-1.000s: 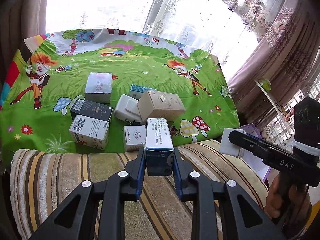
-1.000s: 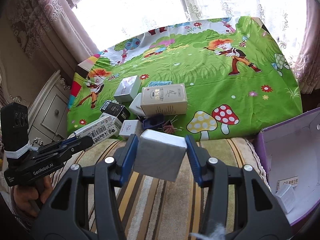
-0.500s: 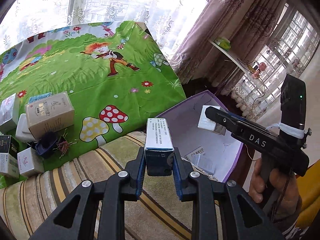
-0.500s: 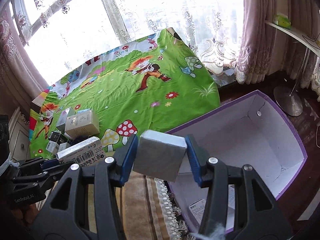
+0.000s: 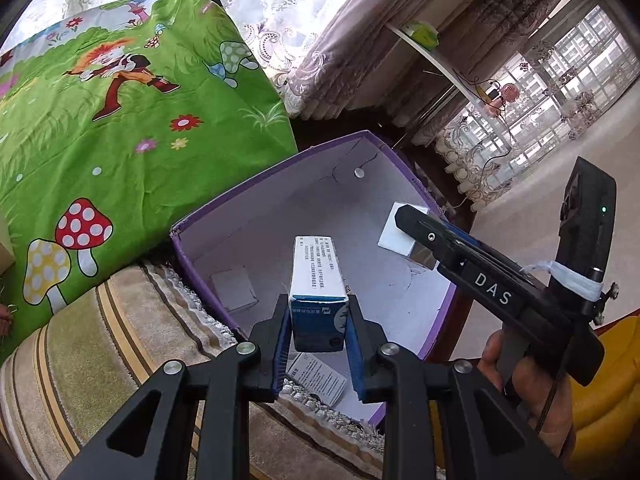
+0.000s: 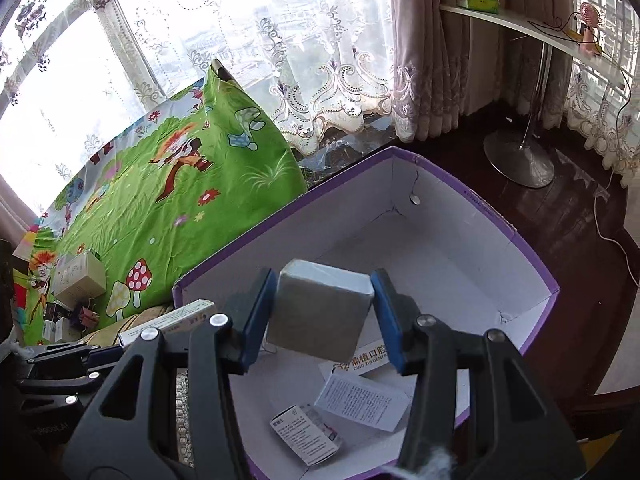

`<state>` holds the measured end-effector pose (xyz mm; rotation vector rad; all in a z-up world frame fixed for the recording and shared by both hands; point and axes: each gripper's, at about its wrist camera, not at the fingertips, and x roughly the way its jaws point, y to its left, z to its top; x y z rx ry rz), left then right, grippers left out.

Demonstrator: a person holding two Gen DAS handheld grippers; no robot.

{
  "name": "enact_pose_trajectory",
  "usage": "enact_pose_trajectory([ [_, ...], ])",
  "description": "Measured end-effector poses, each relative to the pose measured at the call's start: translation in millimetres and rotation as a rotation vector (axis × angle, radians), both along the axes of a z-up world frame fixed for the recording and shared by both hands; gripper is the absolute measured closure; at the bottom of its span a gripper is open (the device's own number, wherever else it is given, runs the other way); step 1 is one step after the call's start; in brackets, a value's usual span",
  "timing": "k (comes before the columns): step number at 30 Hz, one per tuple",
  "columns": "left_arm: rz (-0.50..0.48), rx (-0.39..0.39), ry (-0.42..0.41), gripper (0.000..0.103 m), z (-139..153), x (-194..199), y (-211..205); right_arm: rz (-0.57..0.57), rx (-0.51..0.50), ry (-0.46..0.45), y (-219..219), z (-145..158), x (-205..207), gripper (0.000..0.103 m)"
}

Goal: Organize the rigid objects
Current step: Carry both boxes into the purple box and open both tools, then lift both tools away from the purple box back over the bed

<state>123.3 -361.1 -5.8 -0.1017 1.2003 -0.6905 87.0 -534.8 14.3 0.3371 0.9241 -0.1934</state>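
My left gripper (image 5: 318,350) is shut on a long white and blue box (image 5: 317,280) and holds it over the near part of the open purple storage box (image 5: 280,168). My right gripper (image 6: 322,318) is shut on a silver-grey square box (image 6: 320,312) and holds it over the same purple box (image 6: 440,176). The right gripper with its silver box (image 5: 400,228) also shows in the left wrist view, over the box's right side. Several small cartons (image 6: 308,428) and leaflets lie on the box floor.
A green cartoon cloth (image 5: 120,120) covers the table at the left; several small boxes (image 6: 76,280) remain on it. A striped cushion edge (image 5: 120,340) runs below it. A lamp stand (image 6: 520,160) is on the dark floor behind the box.
Both grippers have swung right from the table, carrying their boxes, and now hang over the purple box's inside.
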Motion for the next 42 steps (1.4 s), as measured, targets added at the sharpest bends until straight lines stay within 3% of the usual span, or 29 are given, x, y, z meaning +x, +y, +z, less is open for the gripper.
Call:
enact_pose_trajectory([
  [6,-0.043,-0.049,-0.004,0.075,0,-1,-9,-0.032,-0.006,-0.005,-10,0,-3,0.049],
  [9,-0.052,-0.055,0.004,0.064,-1,0,-10,-0.047,-0.004,-0.005,-12,1,-4,0.047],
  [11,-0.043,-0.061,-0.002,0.052,0,0,-8,-0.049,0.004,-0.011,-13,2,-5,0.039],
  [13,-0.034,-0.071,-0.014,0.046,3,0,-6,-0.052,0.008,-0.018,-11,5,-6,0.028],
  [15,-0.028,-0.08,-0.02,0.041,5,0,-3,-0.046,0.009,-0.02,-9,7,-5,0.027],
  [22,-0.027,-0.07,-0.081,0.036,18,-10,9,-0.025,-0.021,-0.038,7,26,-5,0.019],
  [33,0.084,0.043,-0.313,0.025,57,-20,63,0.089,-0.05,-0.073,62,54,5,0.007],
  [42,0.211,0.086,-0.331,0.024,58,-15,125,0.196,-0.07,-0.093,108,69,15,0.004],
])
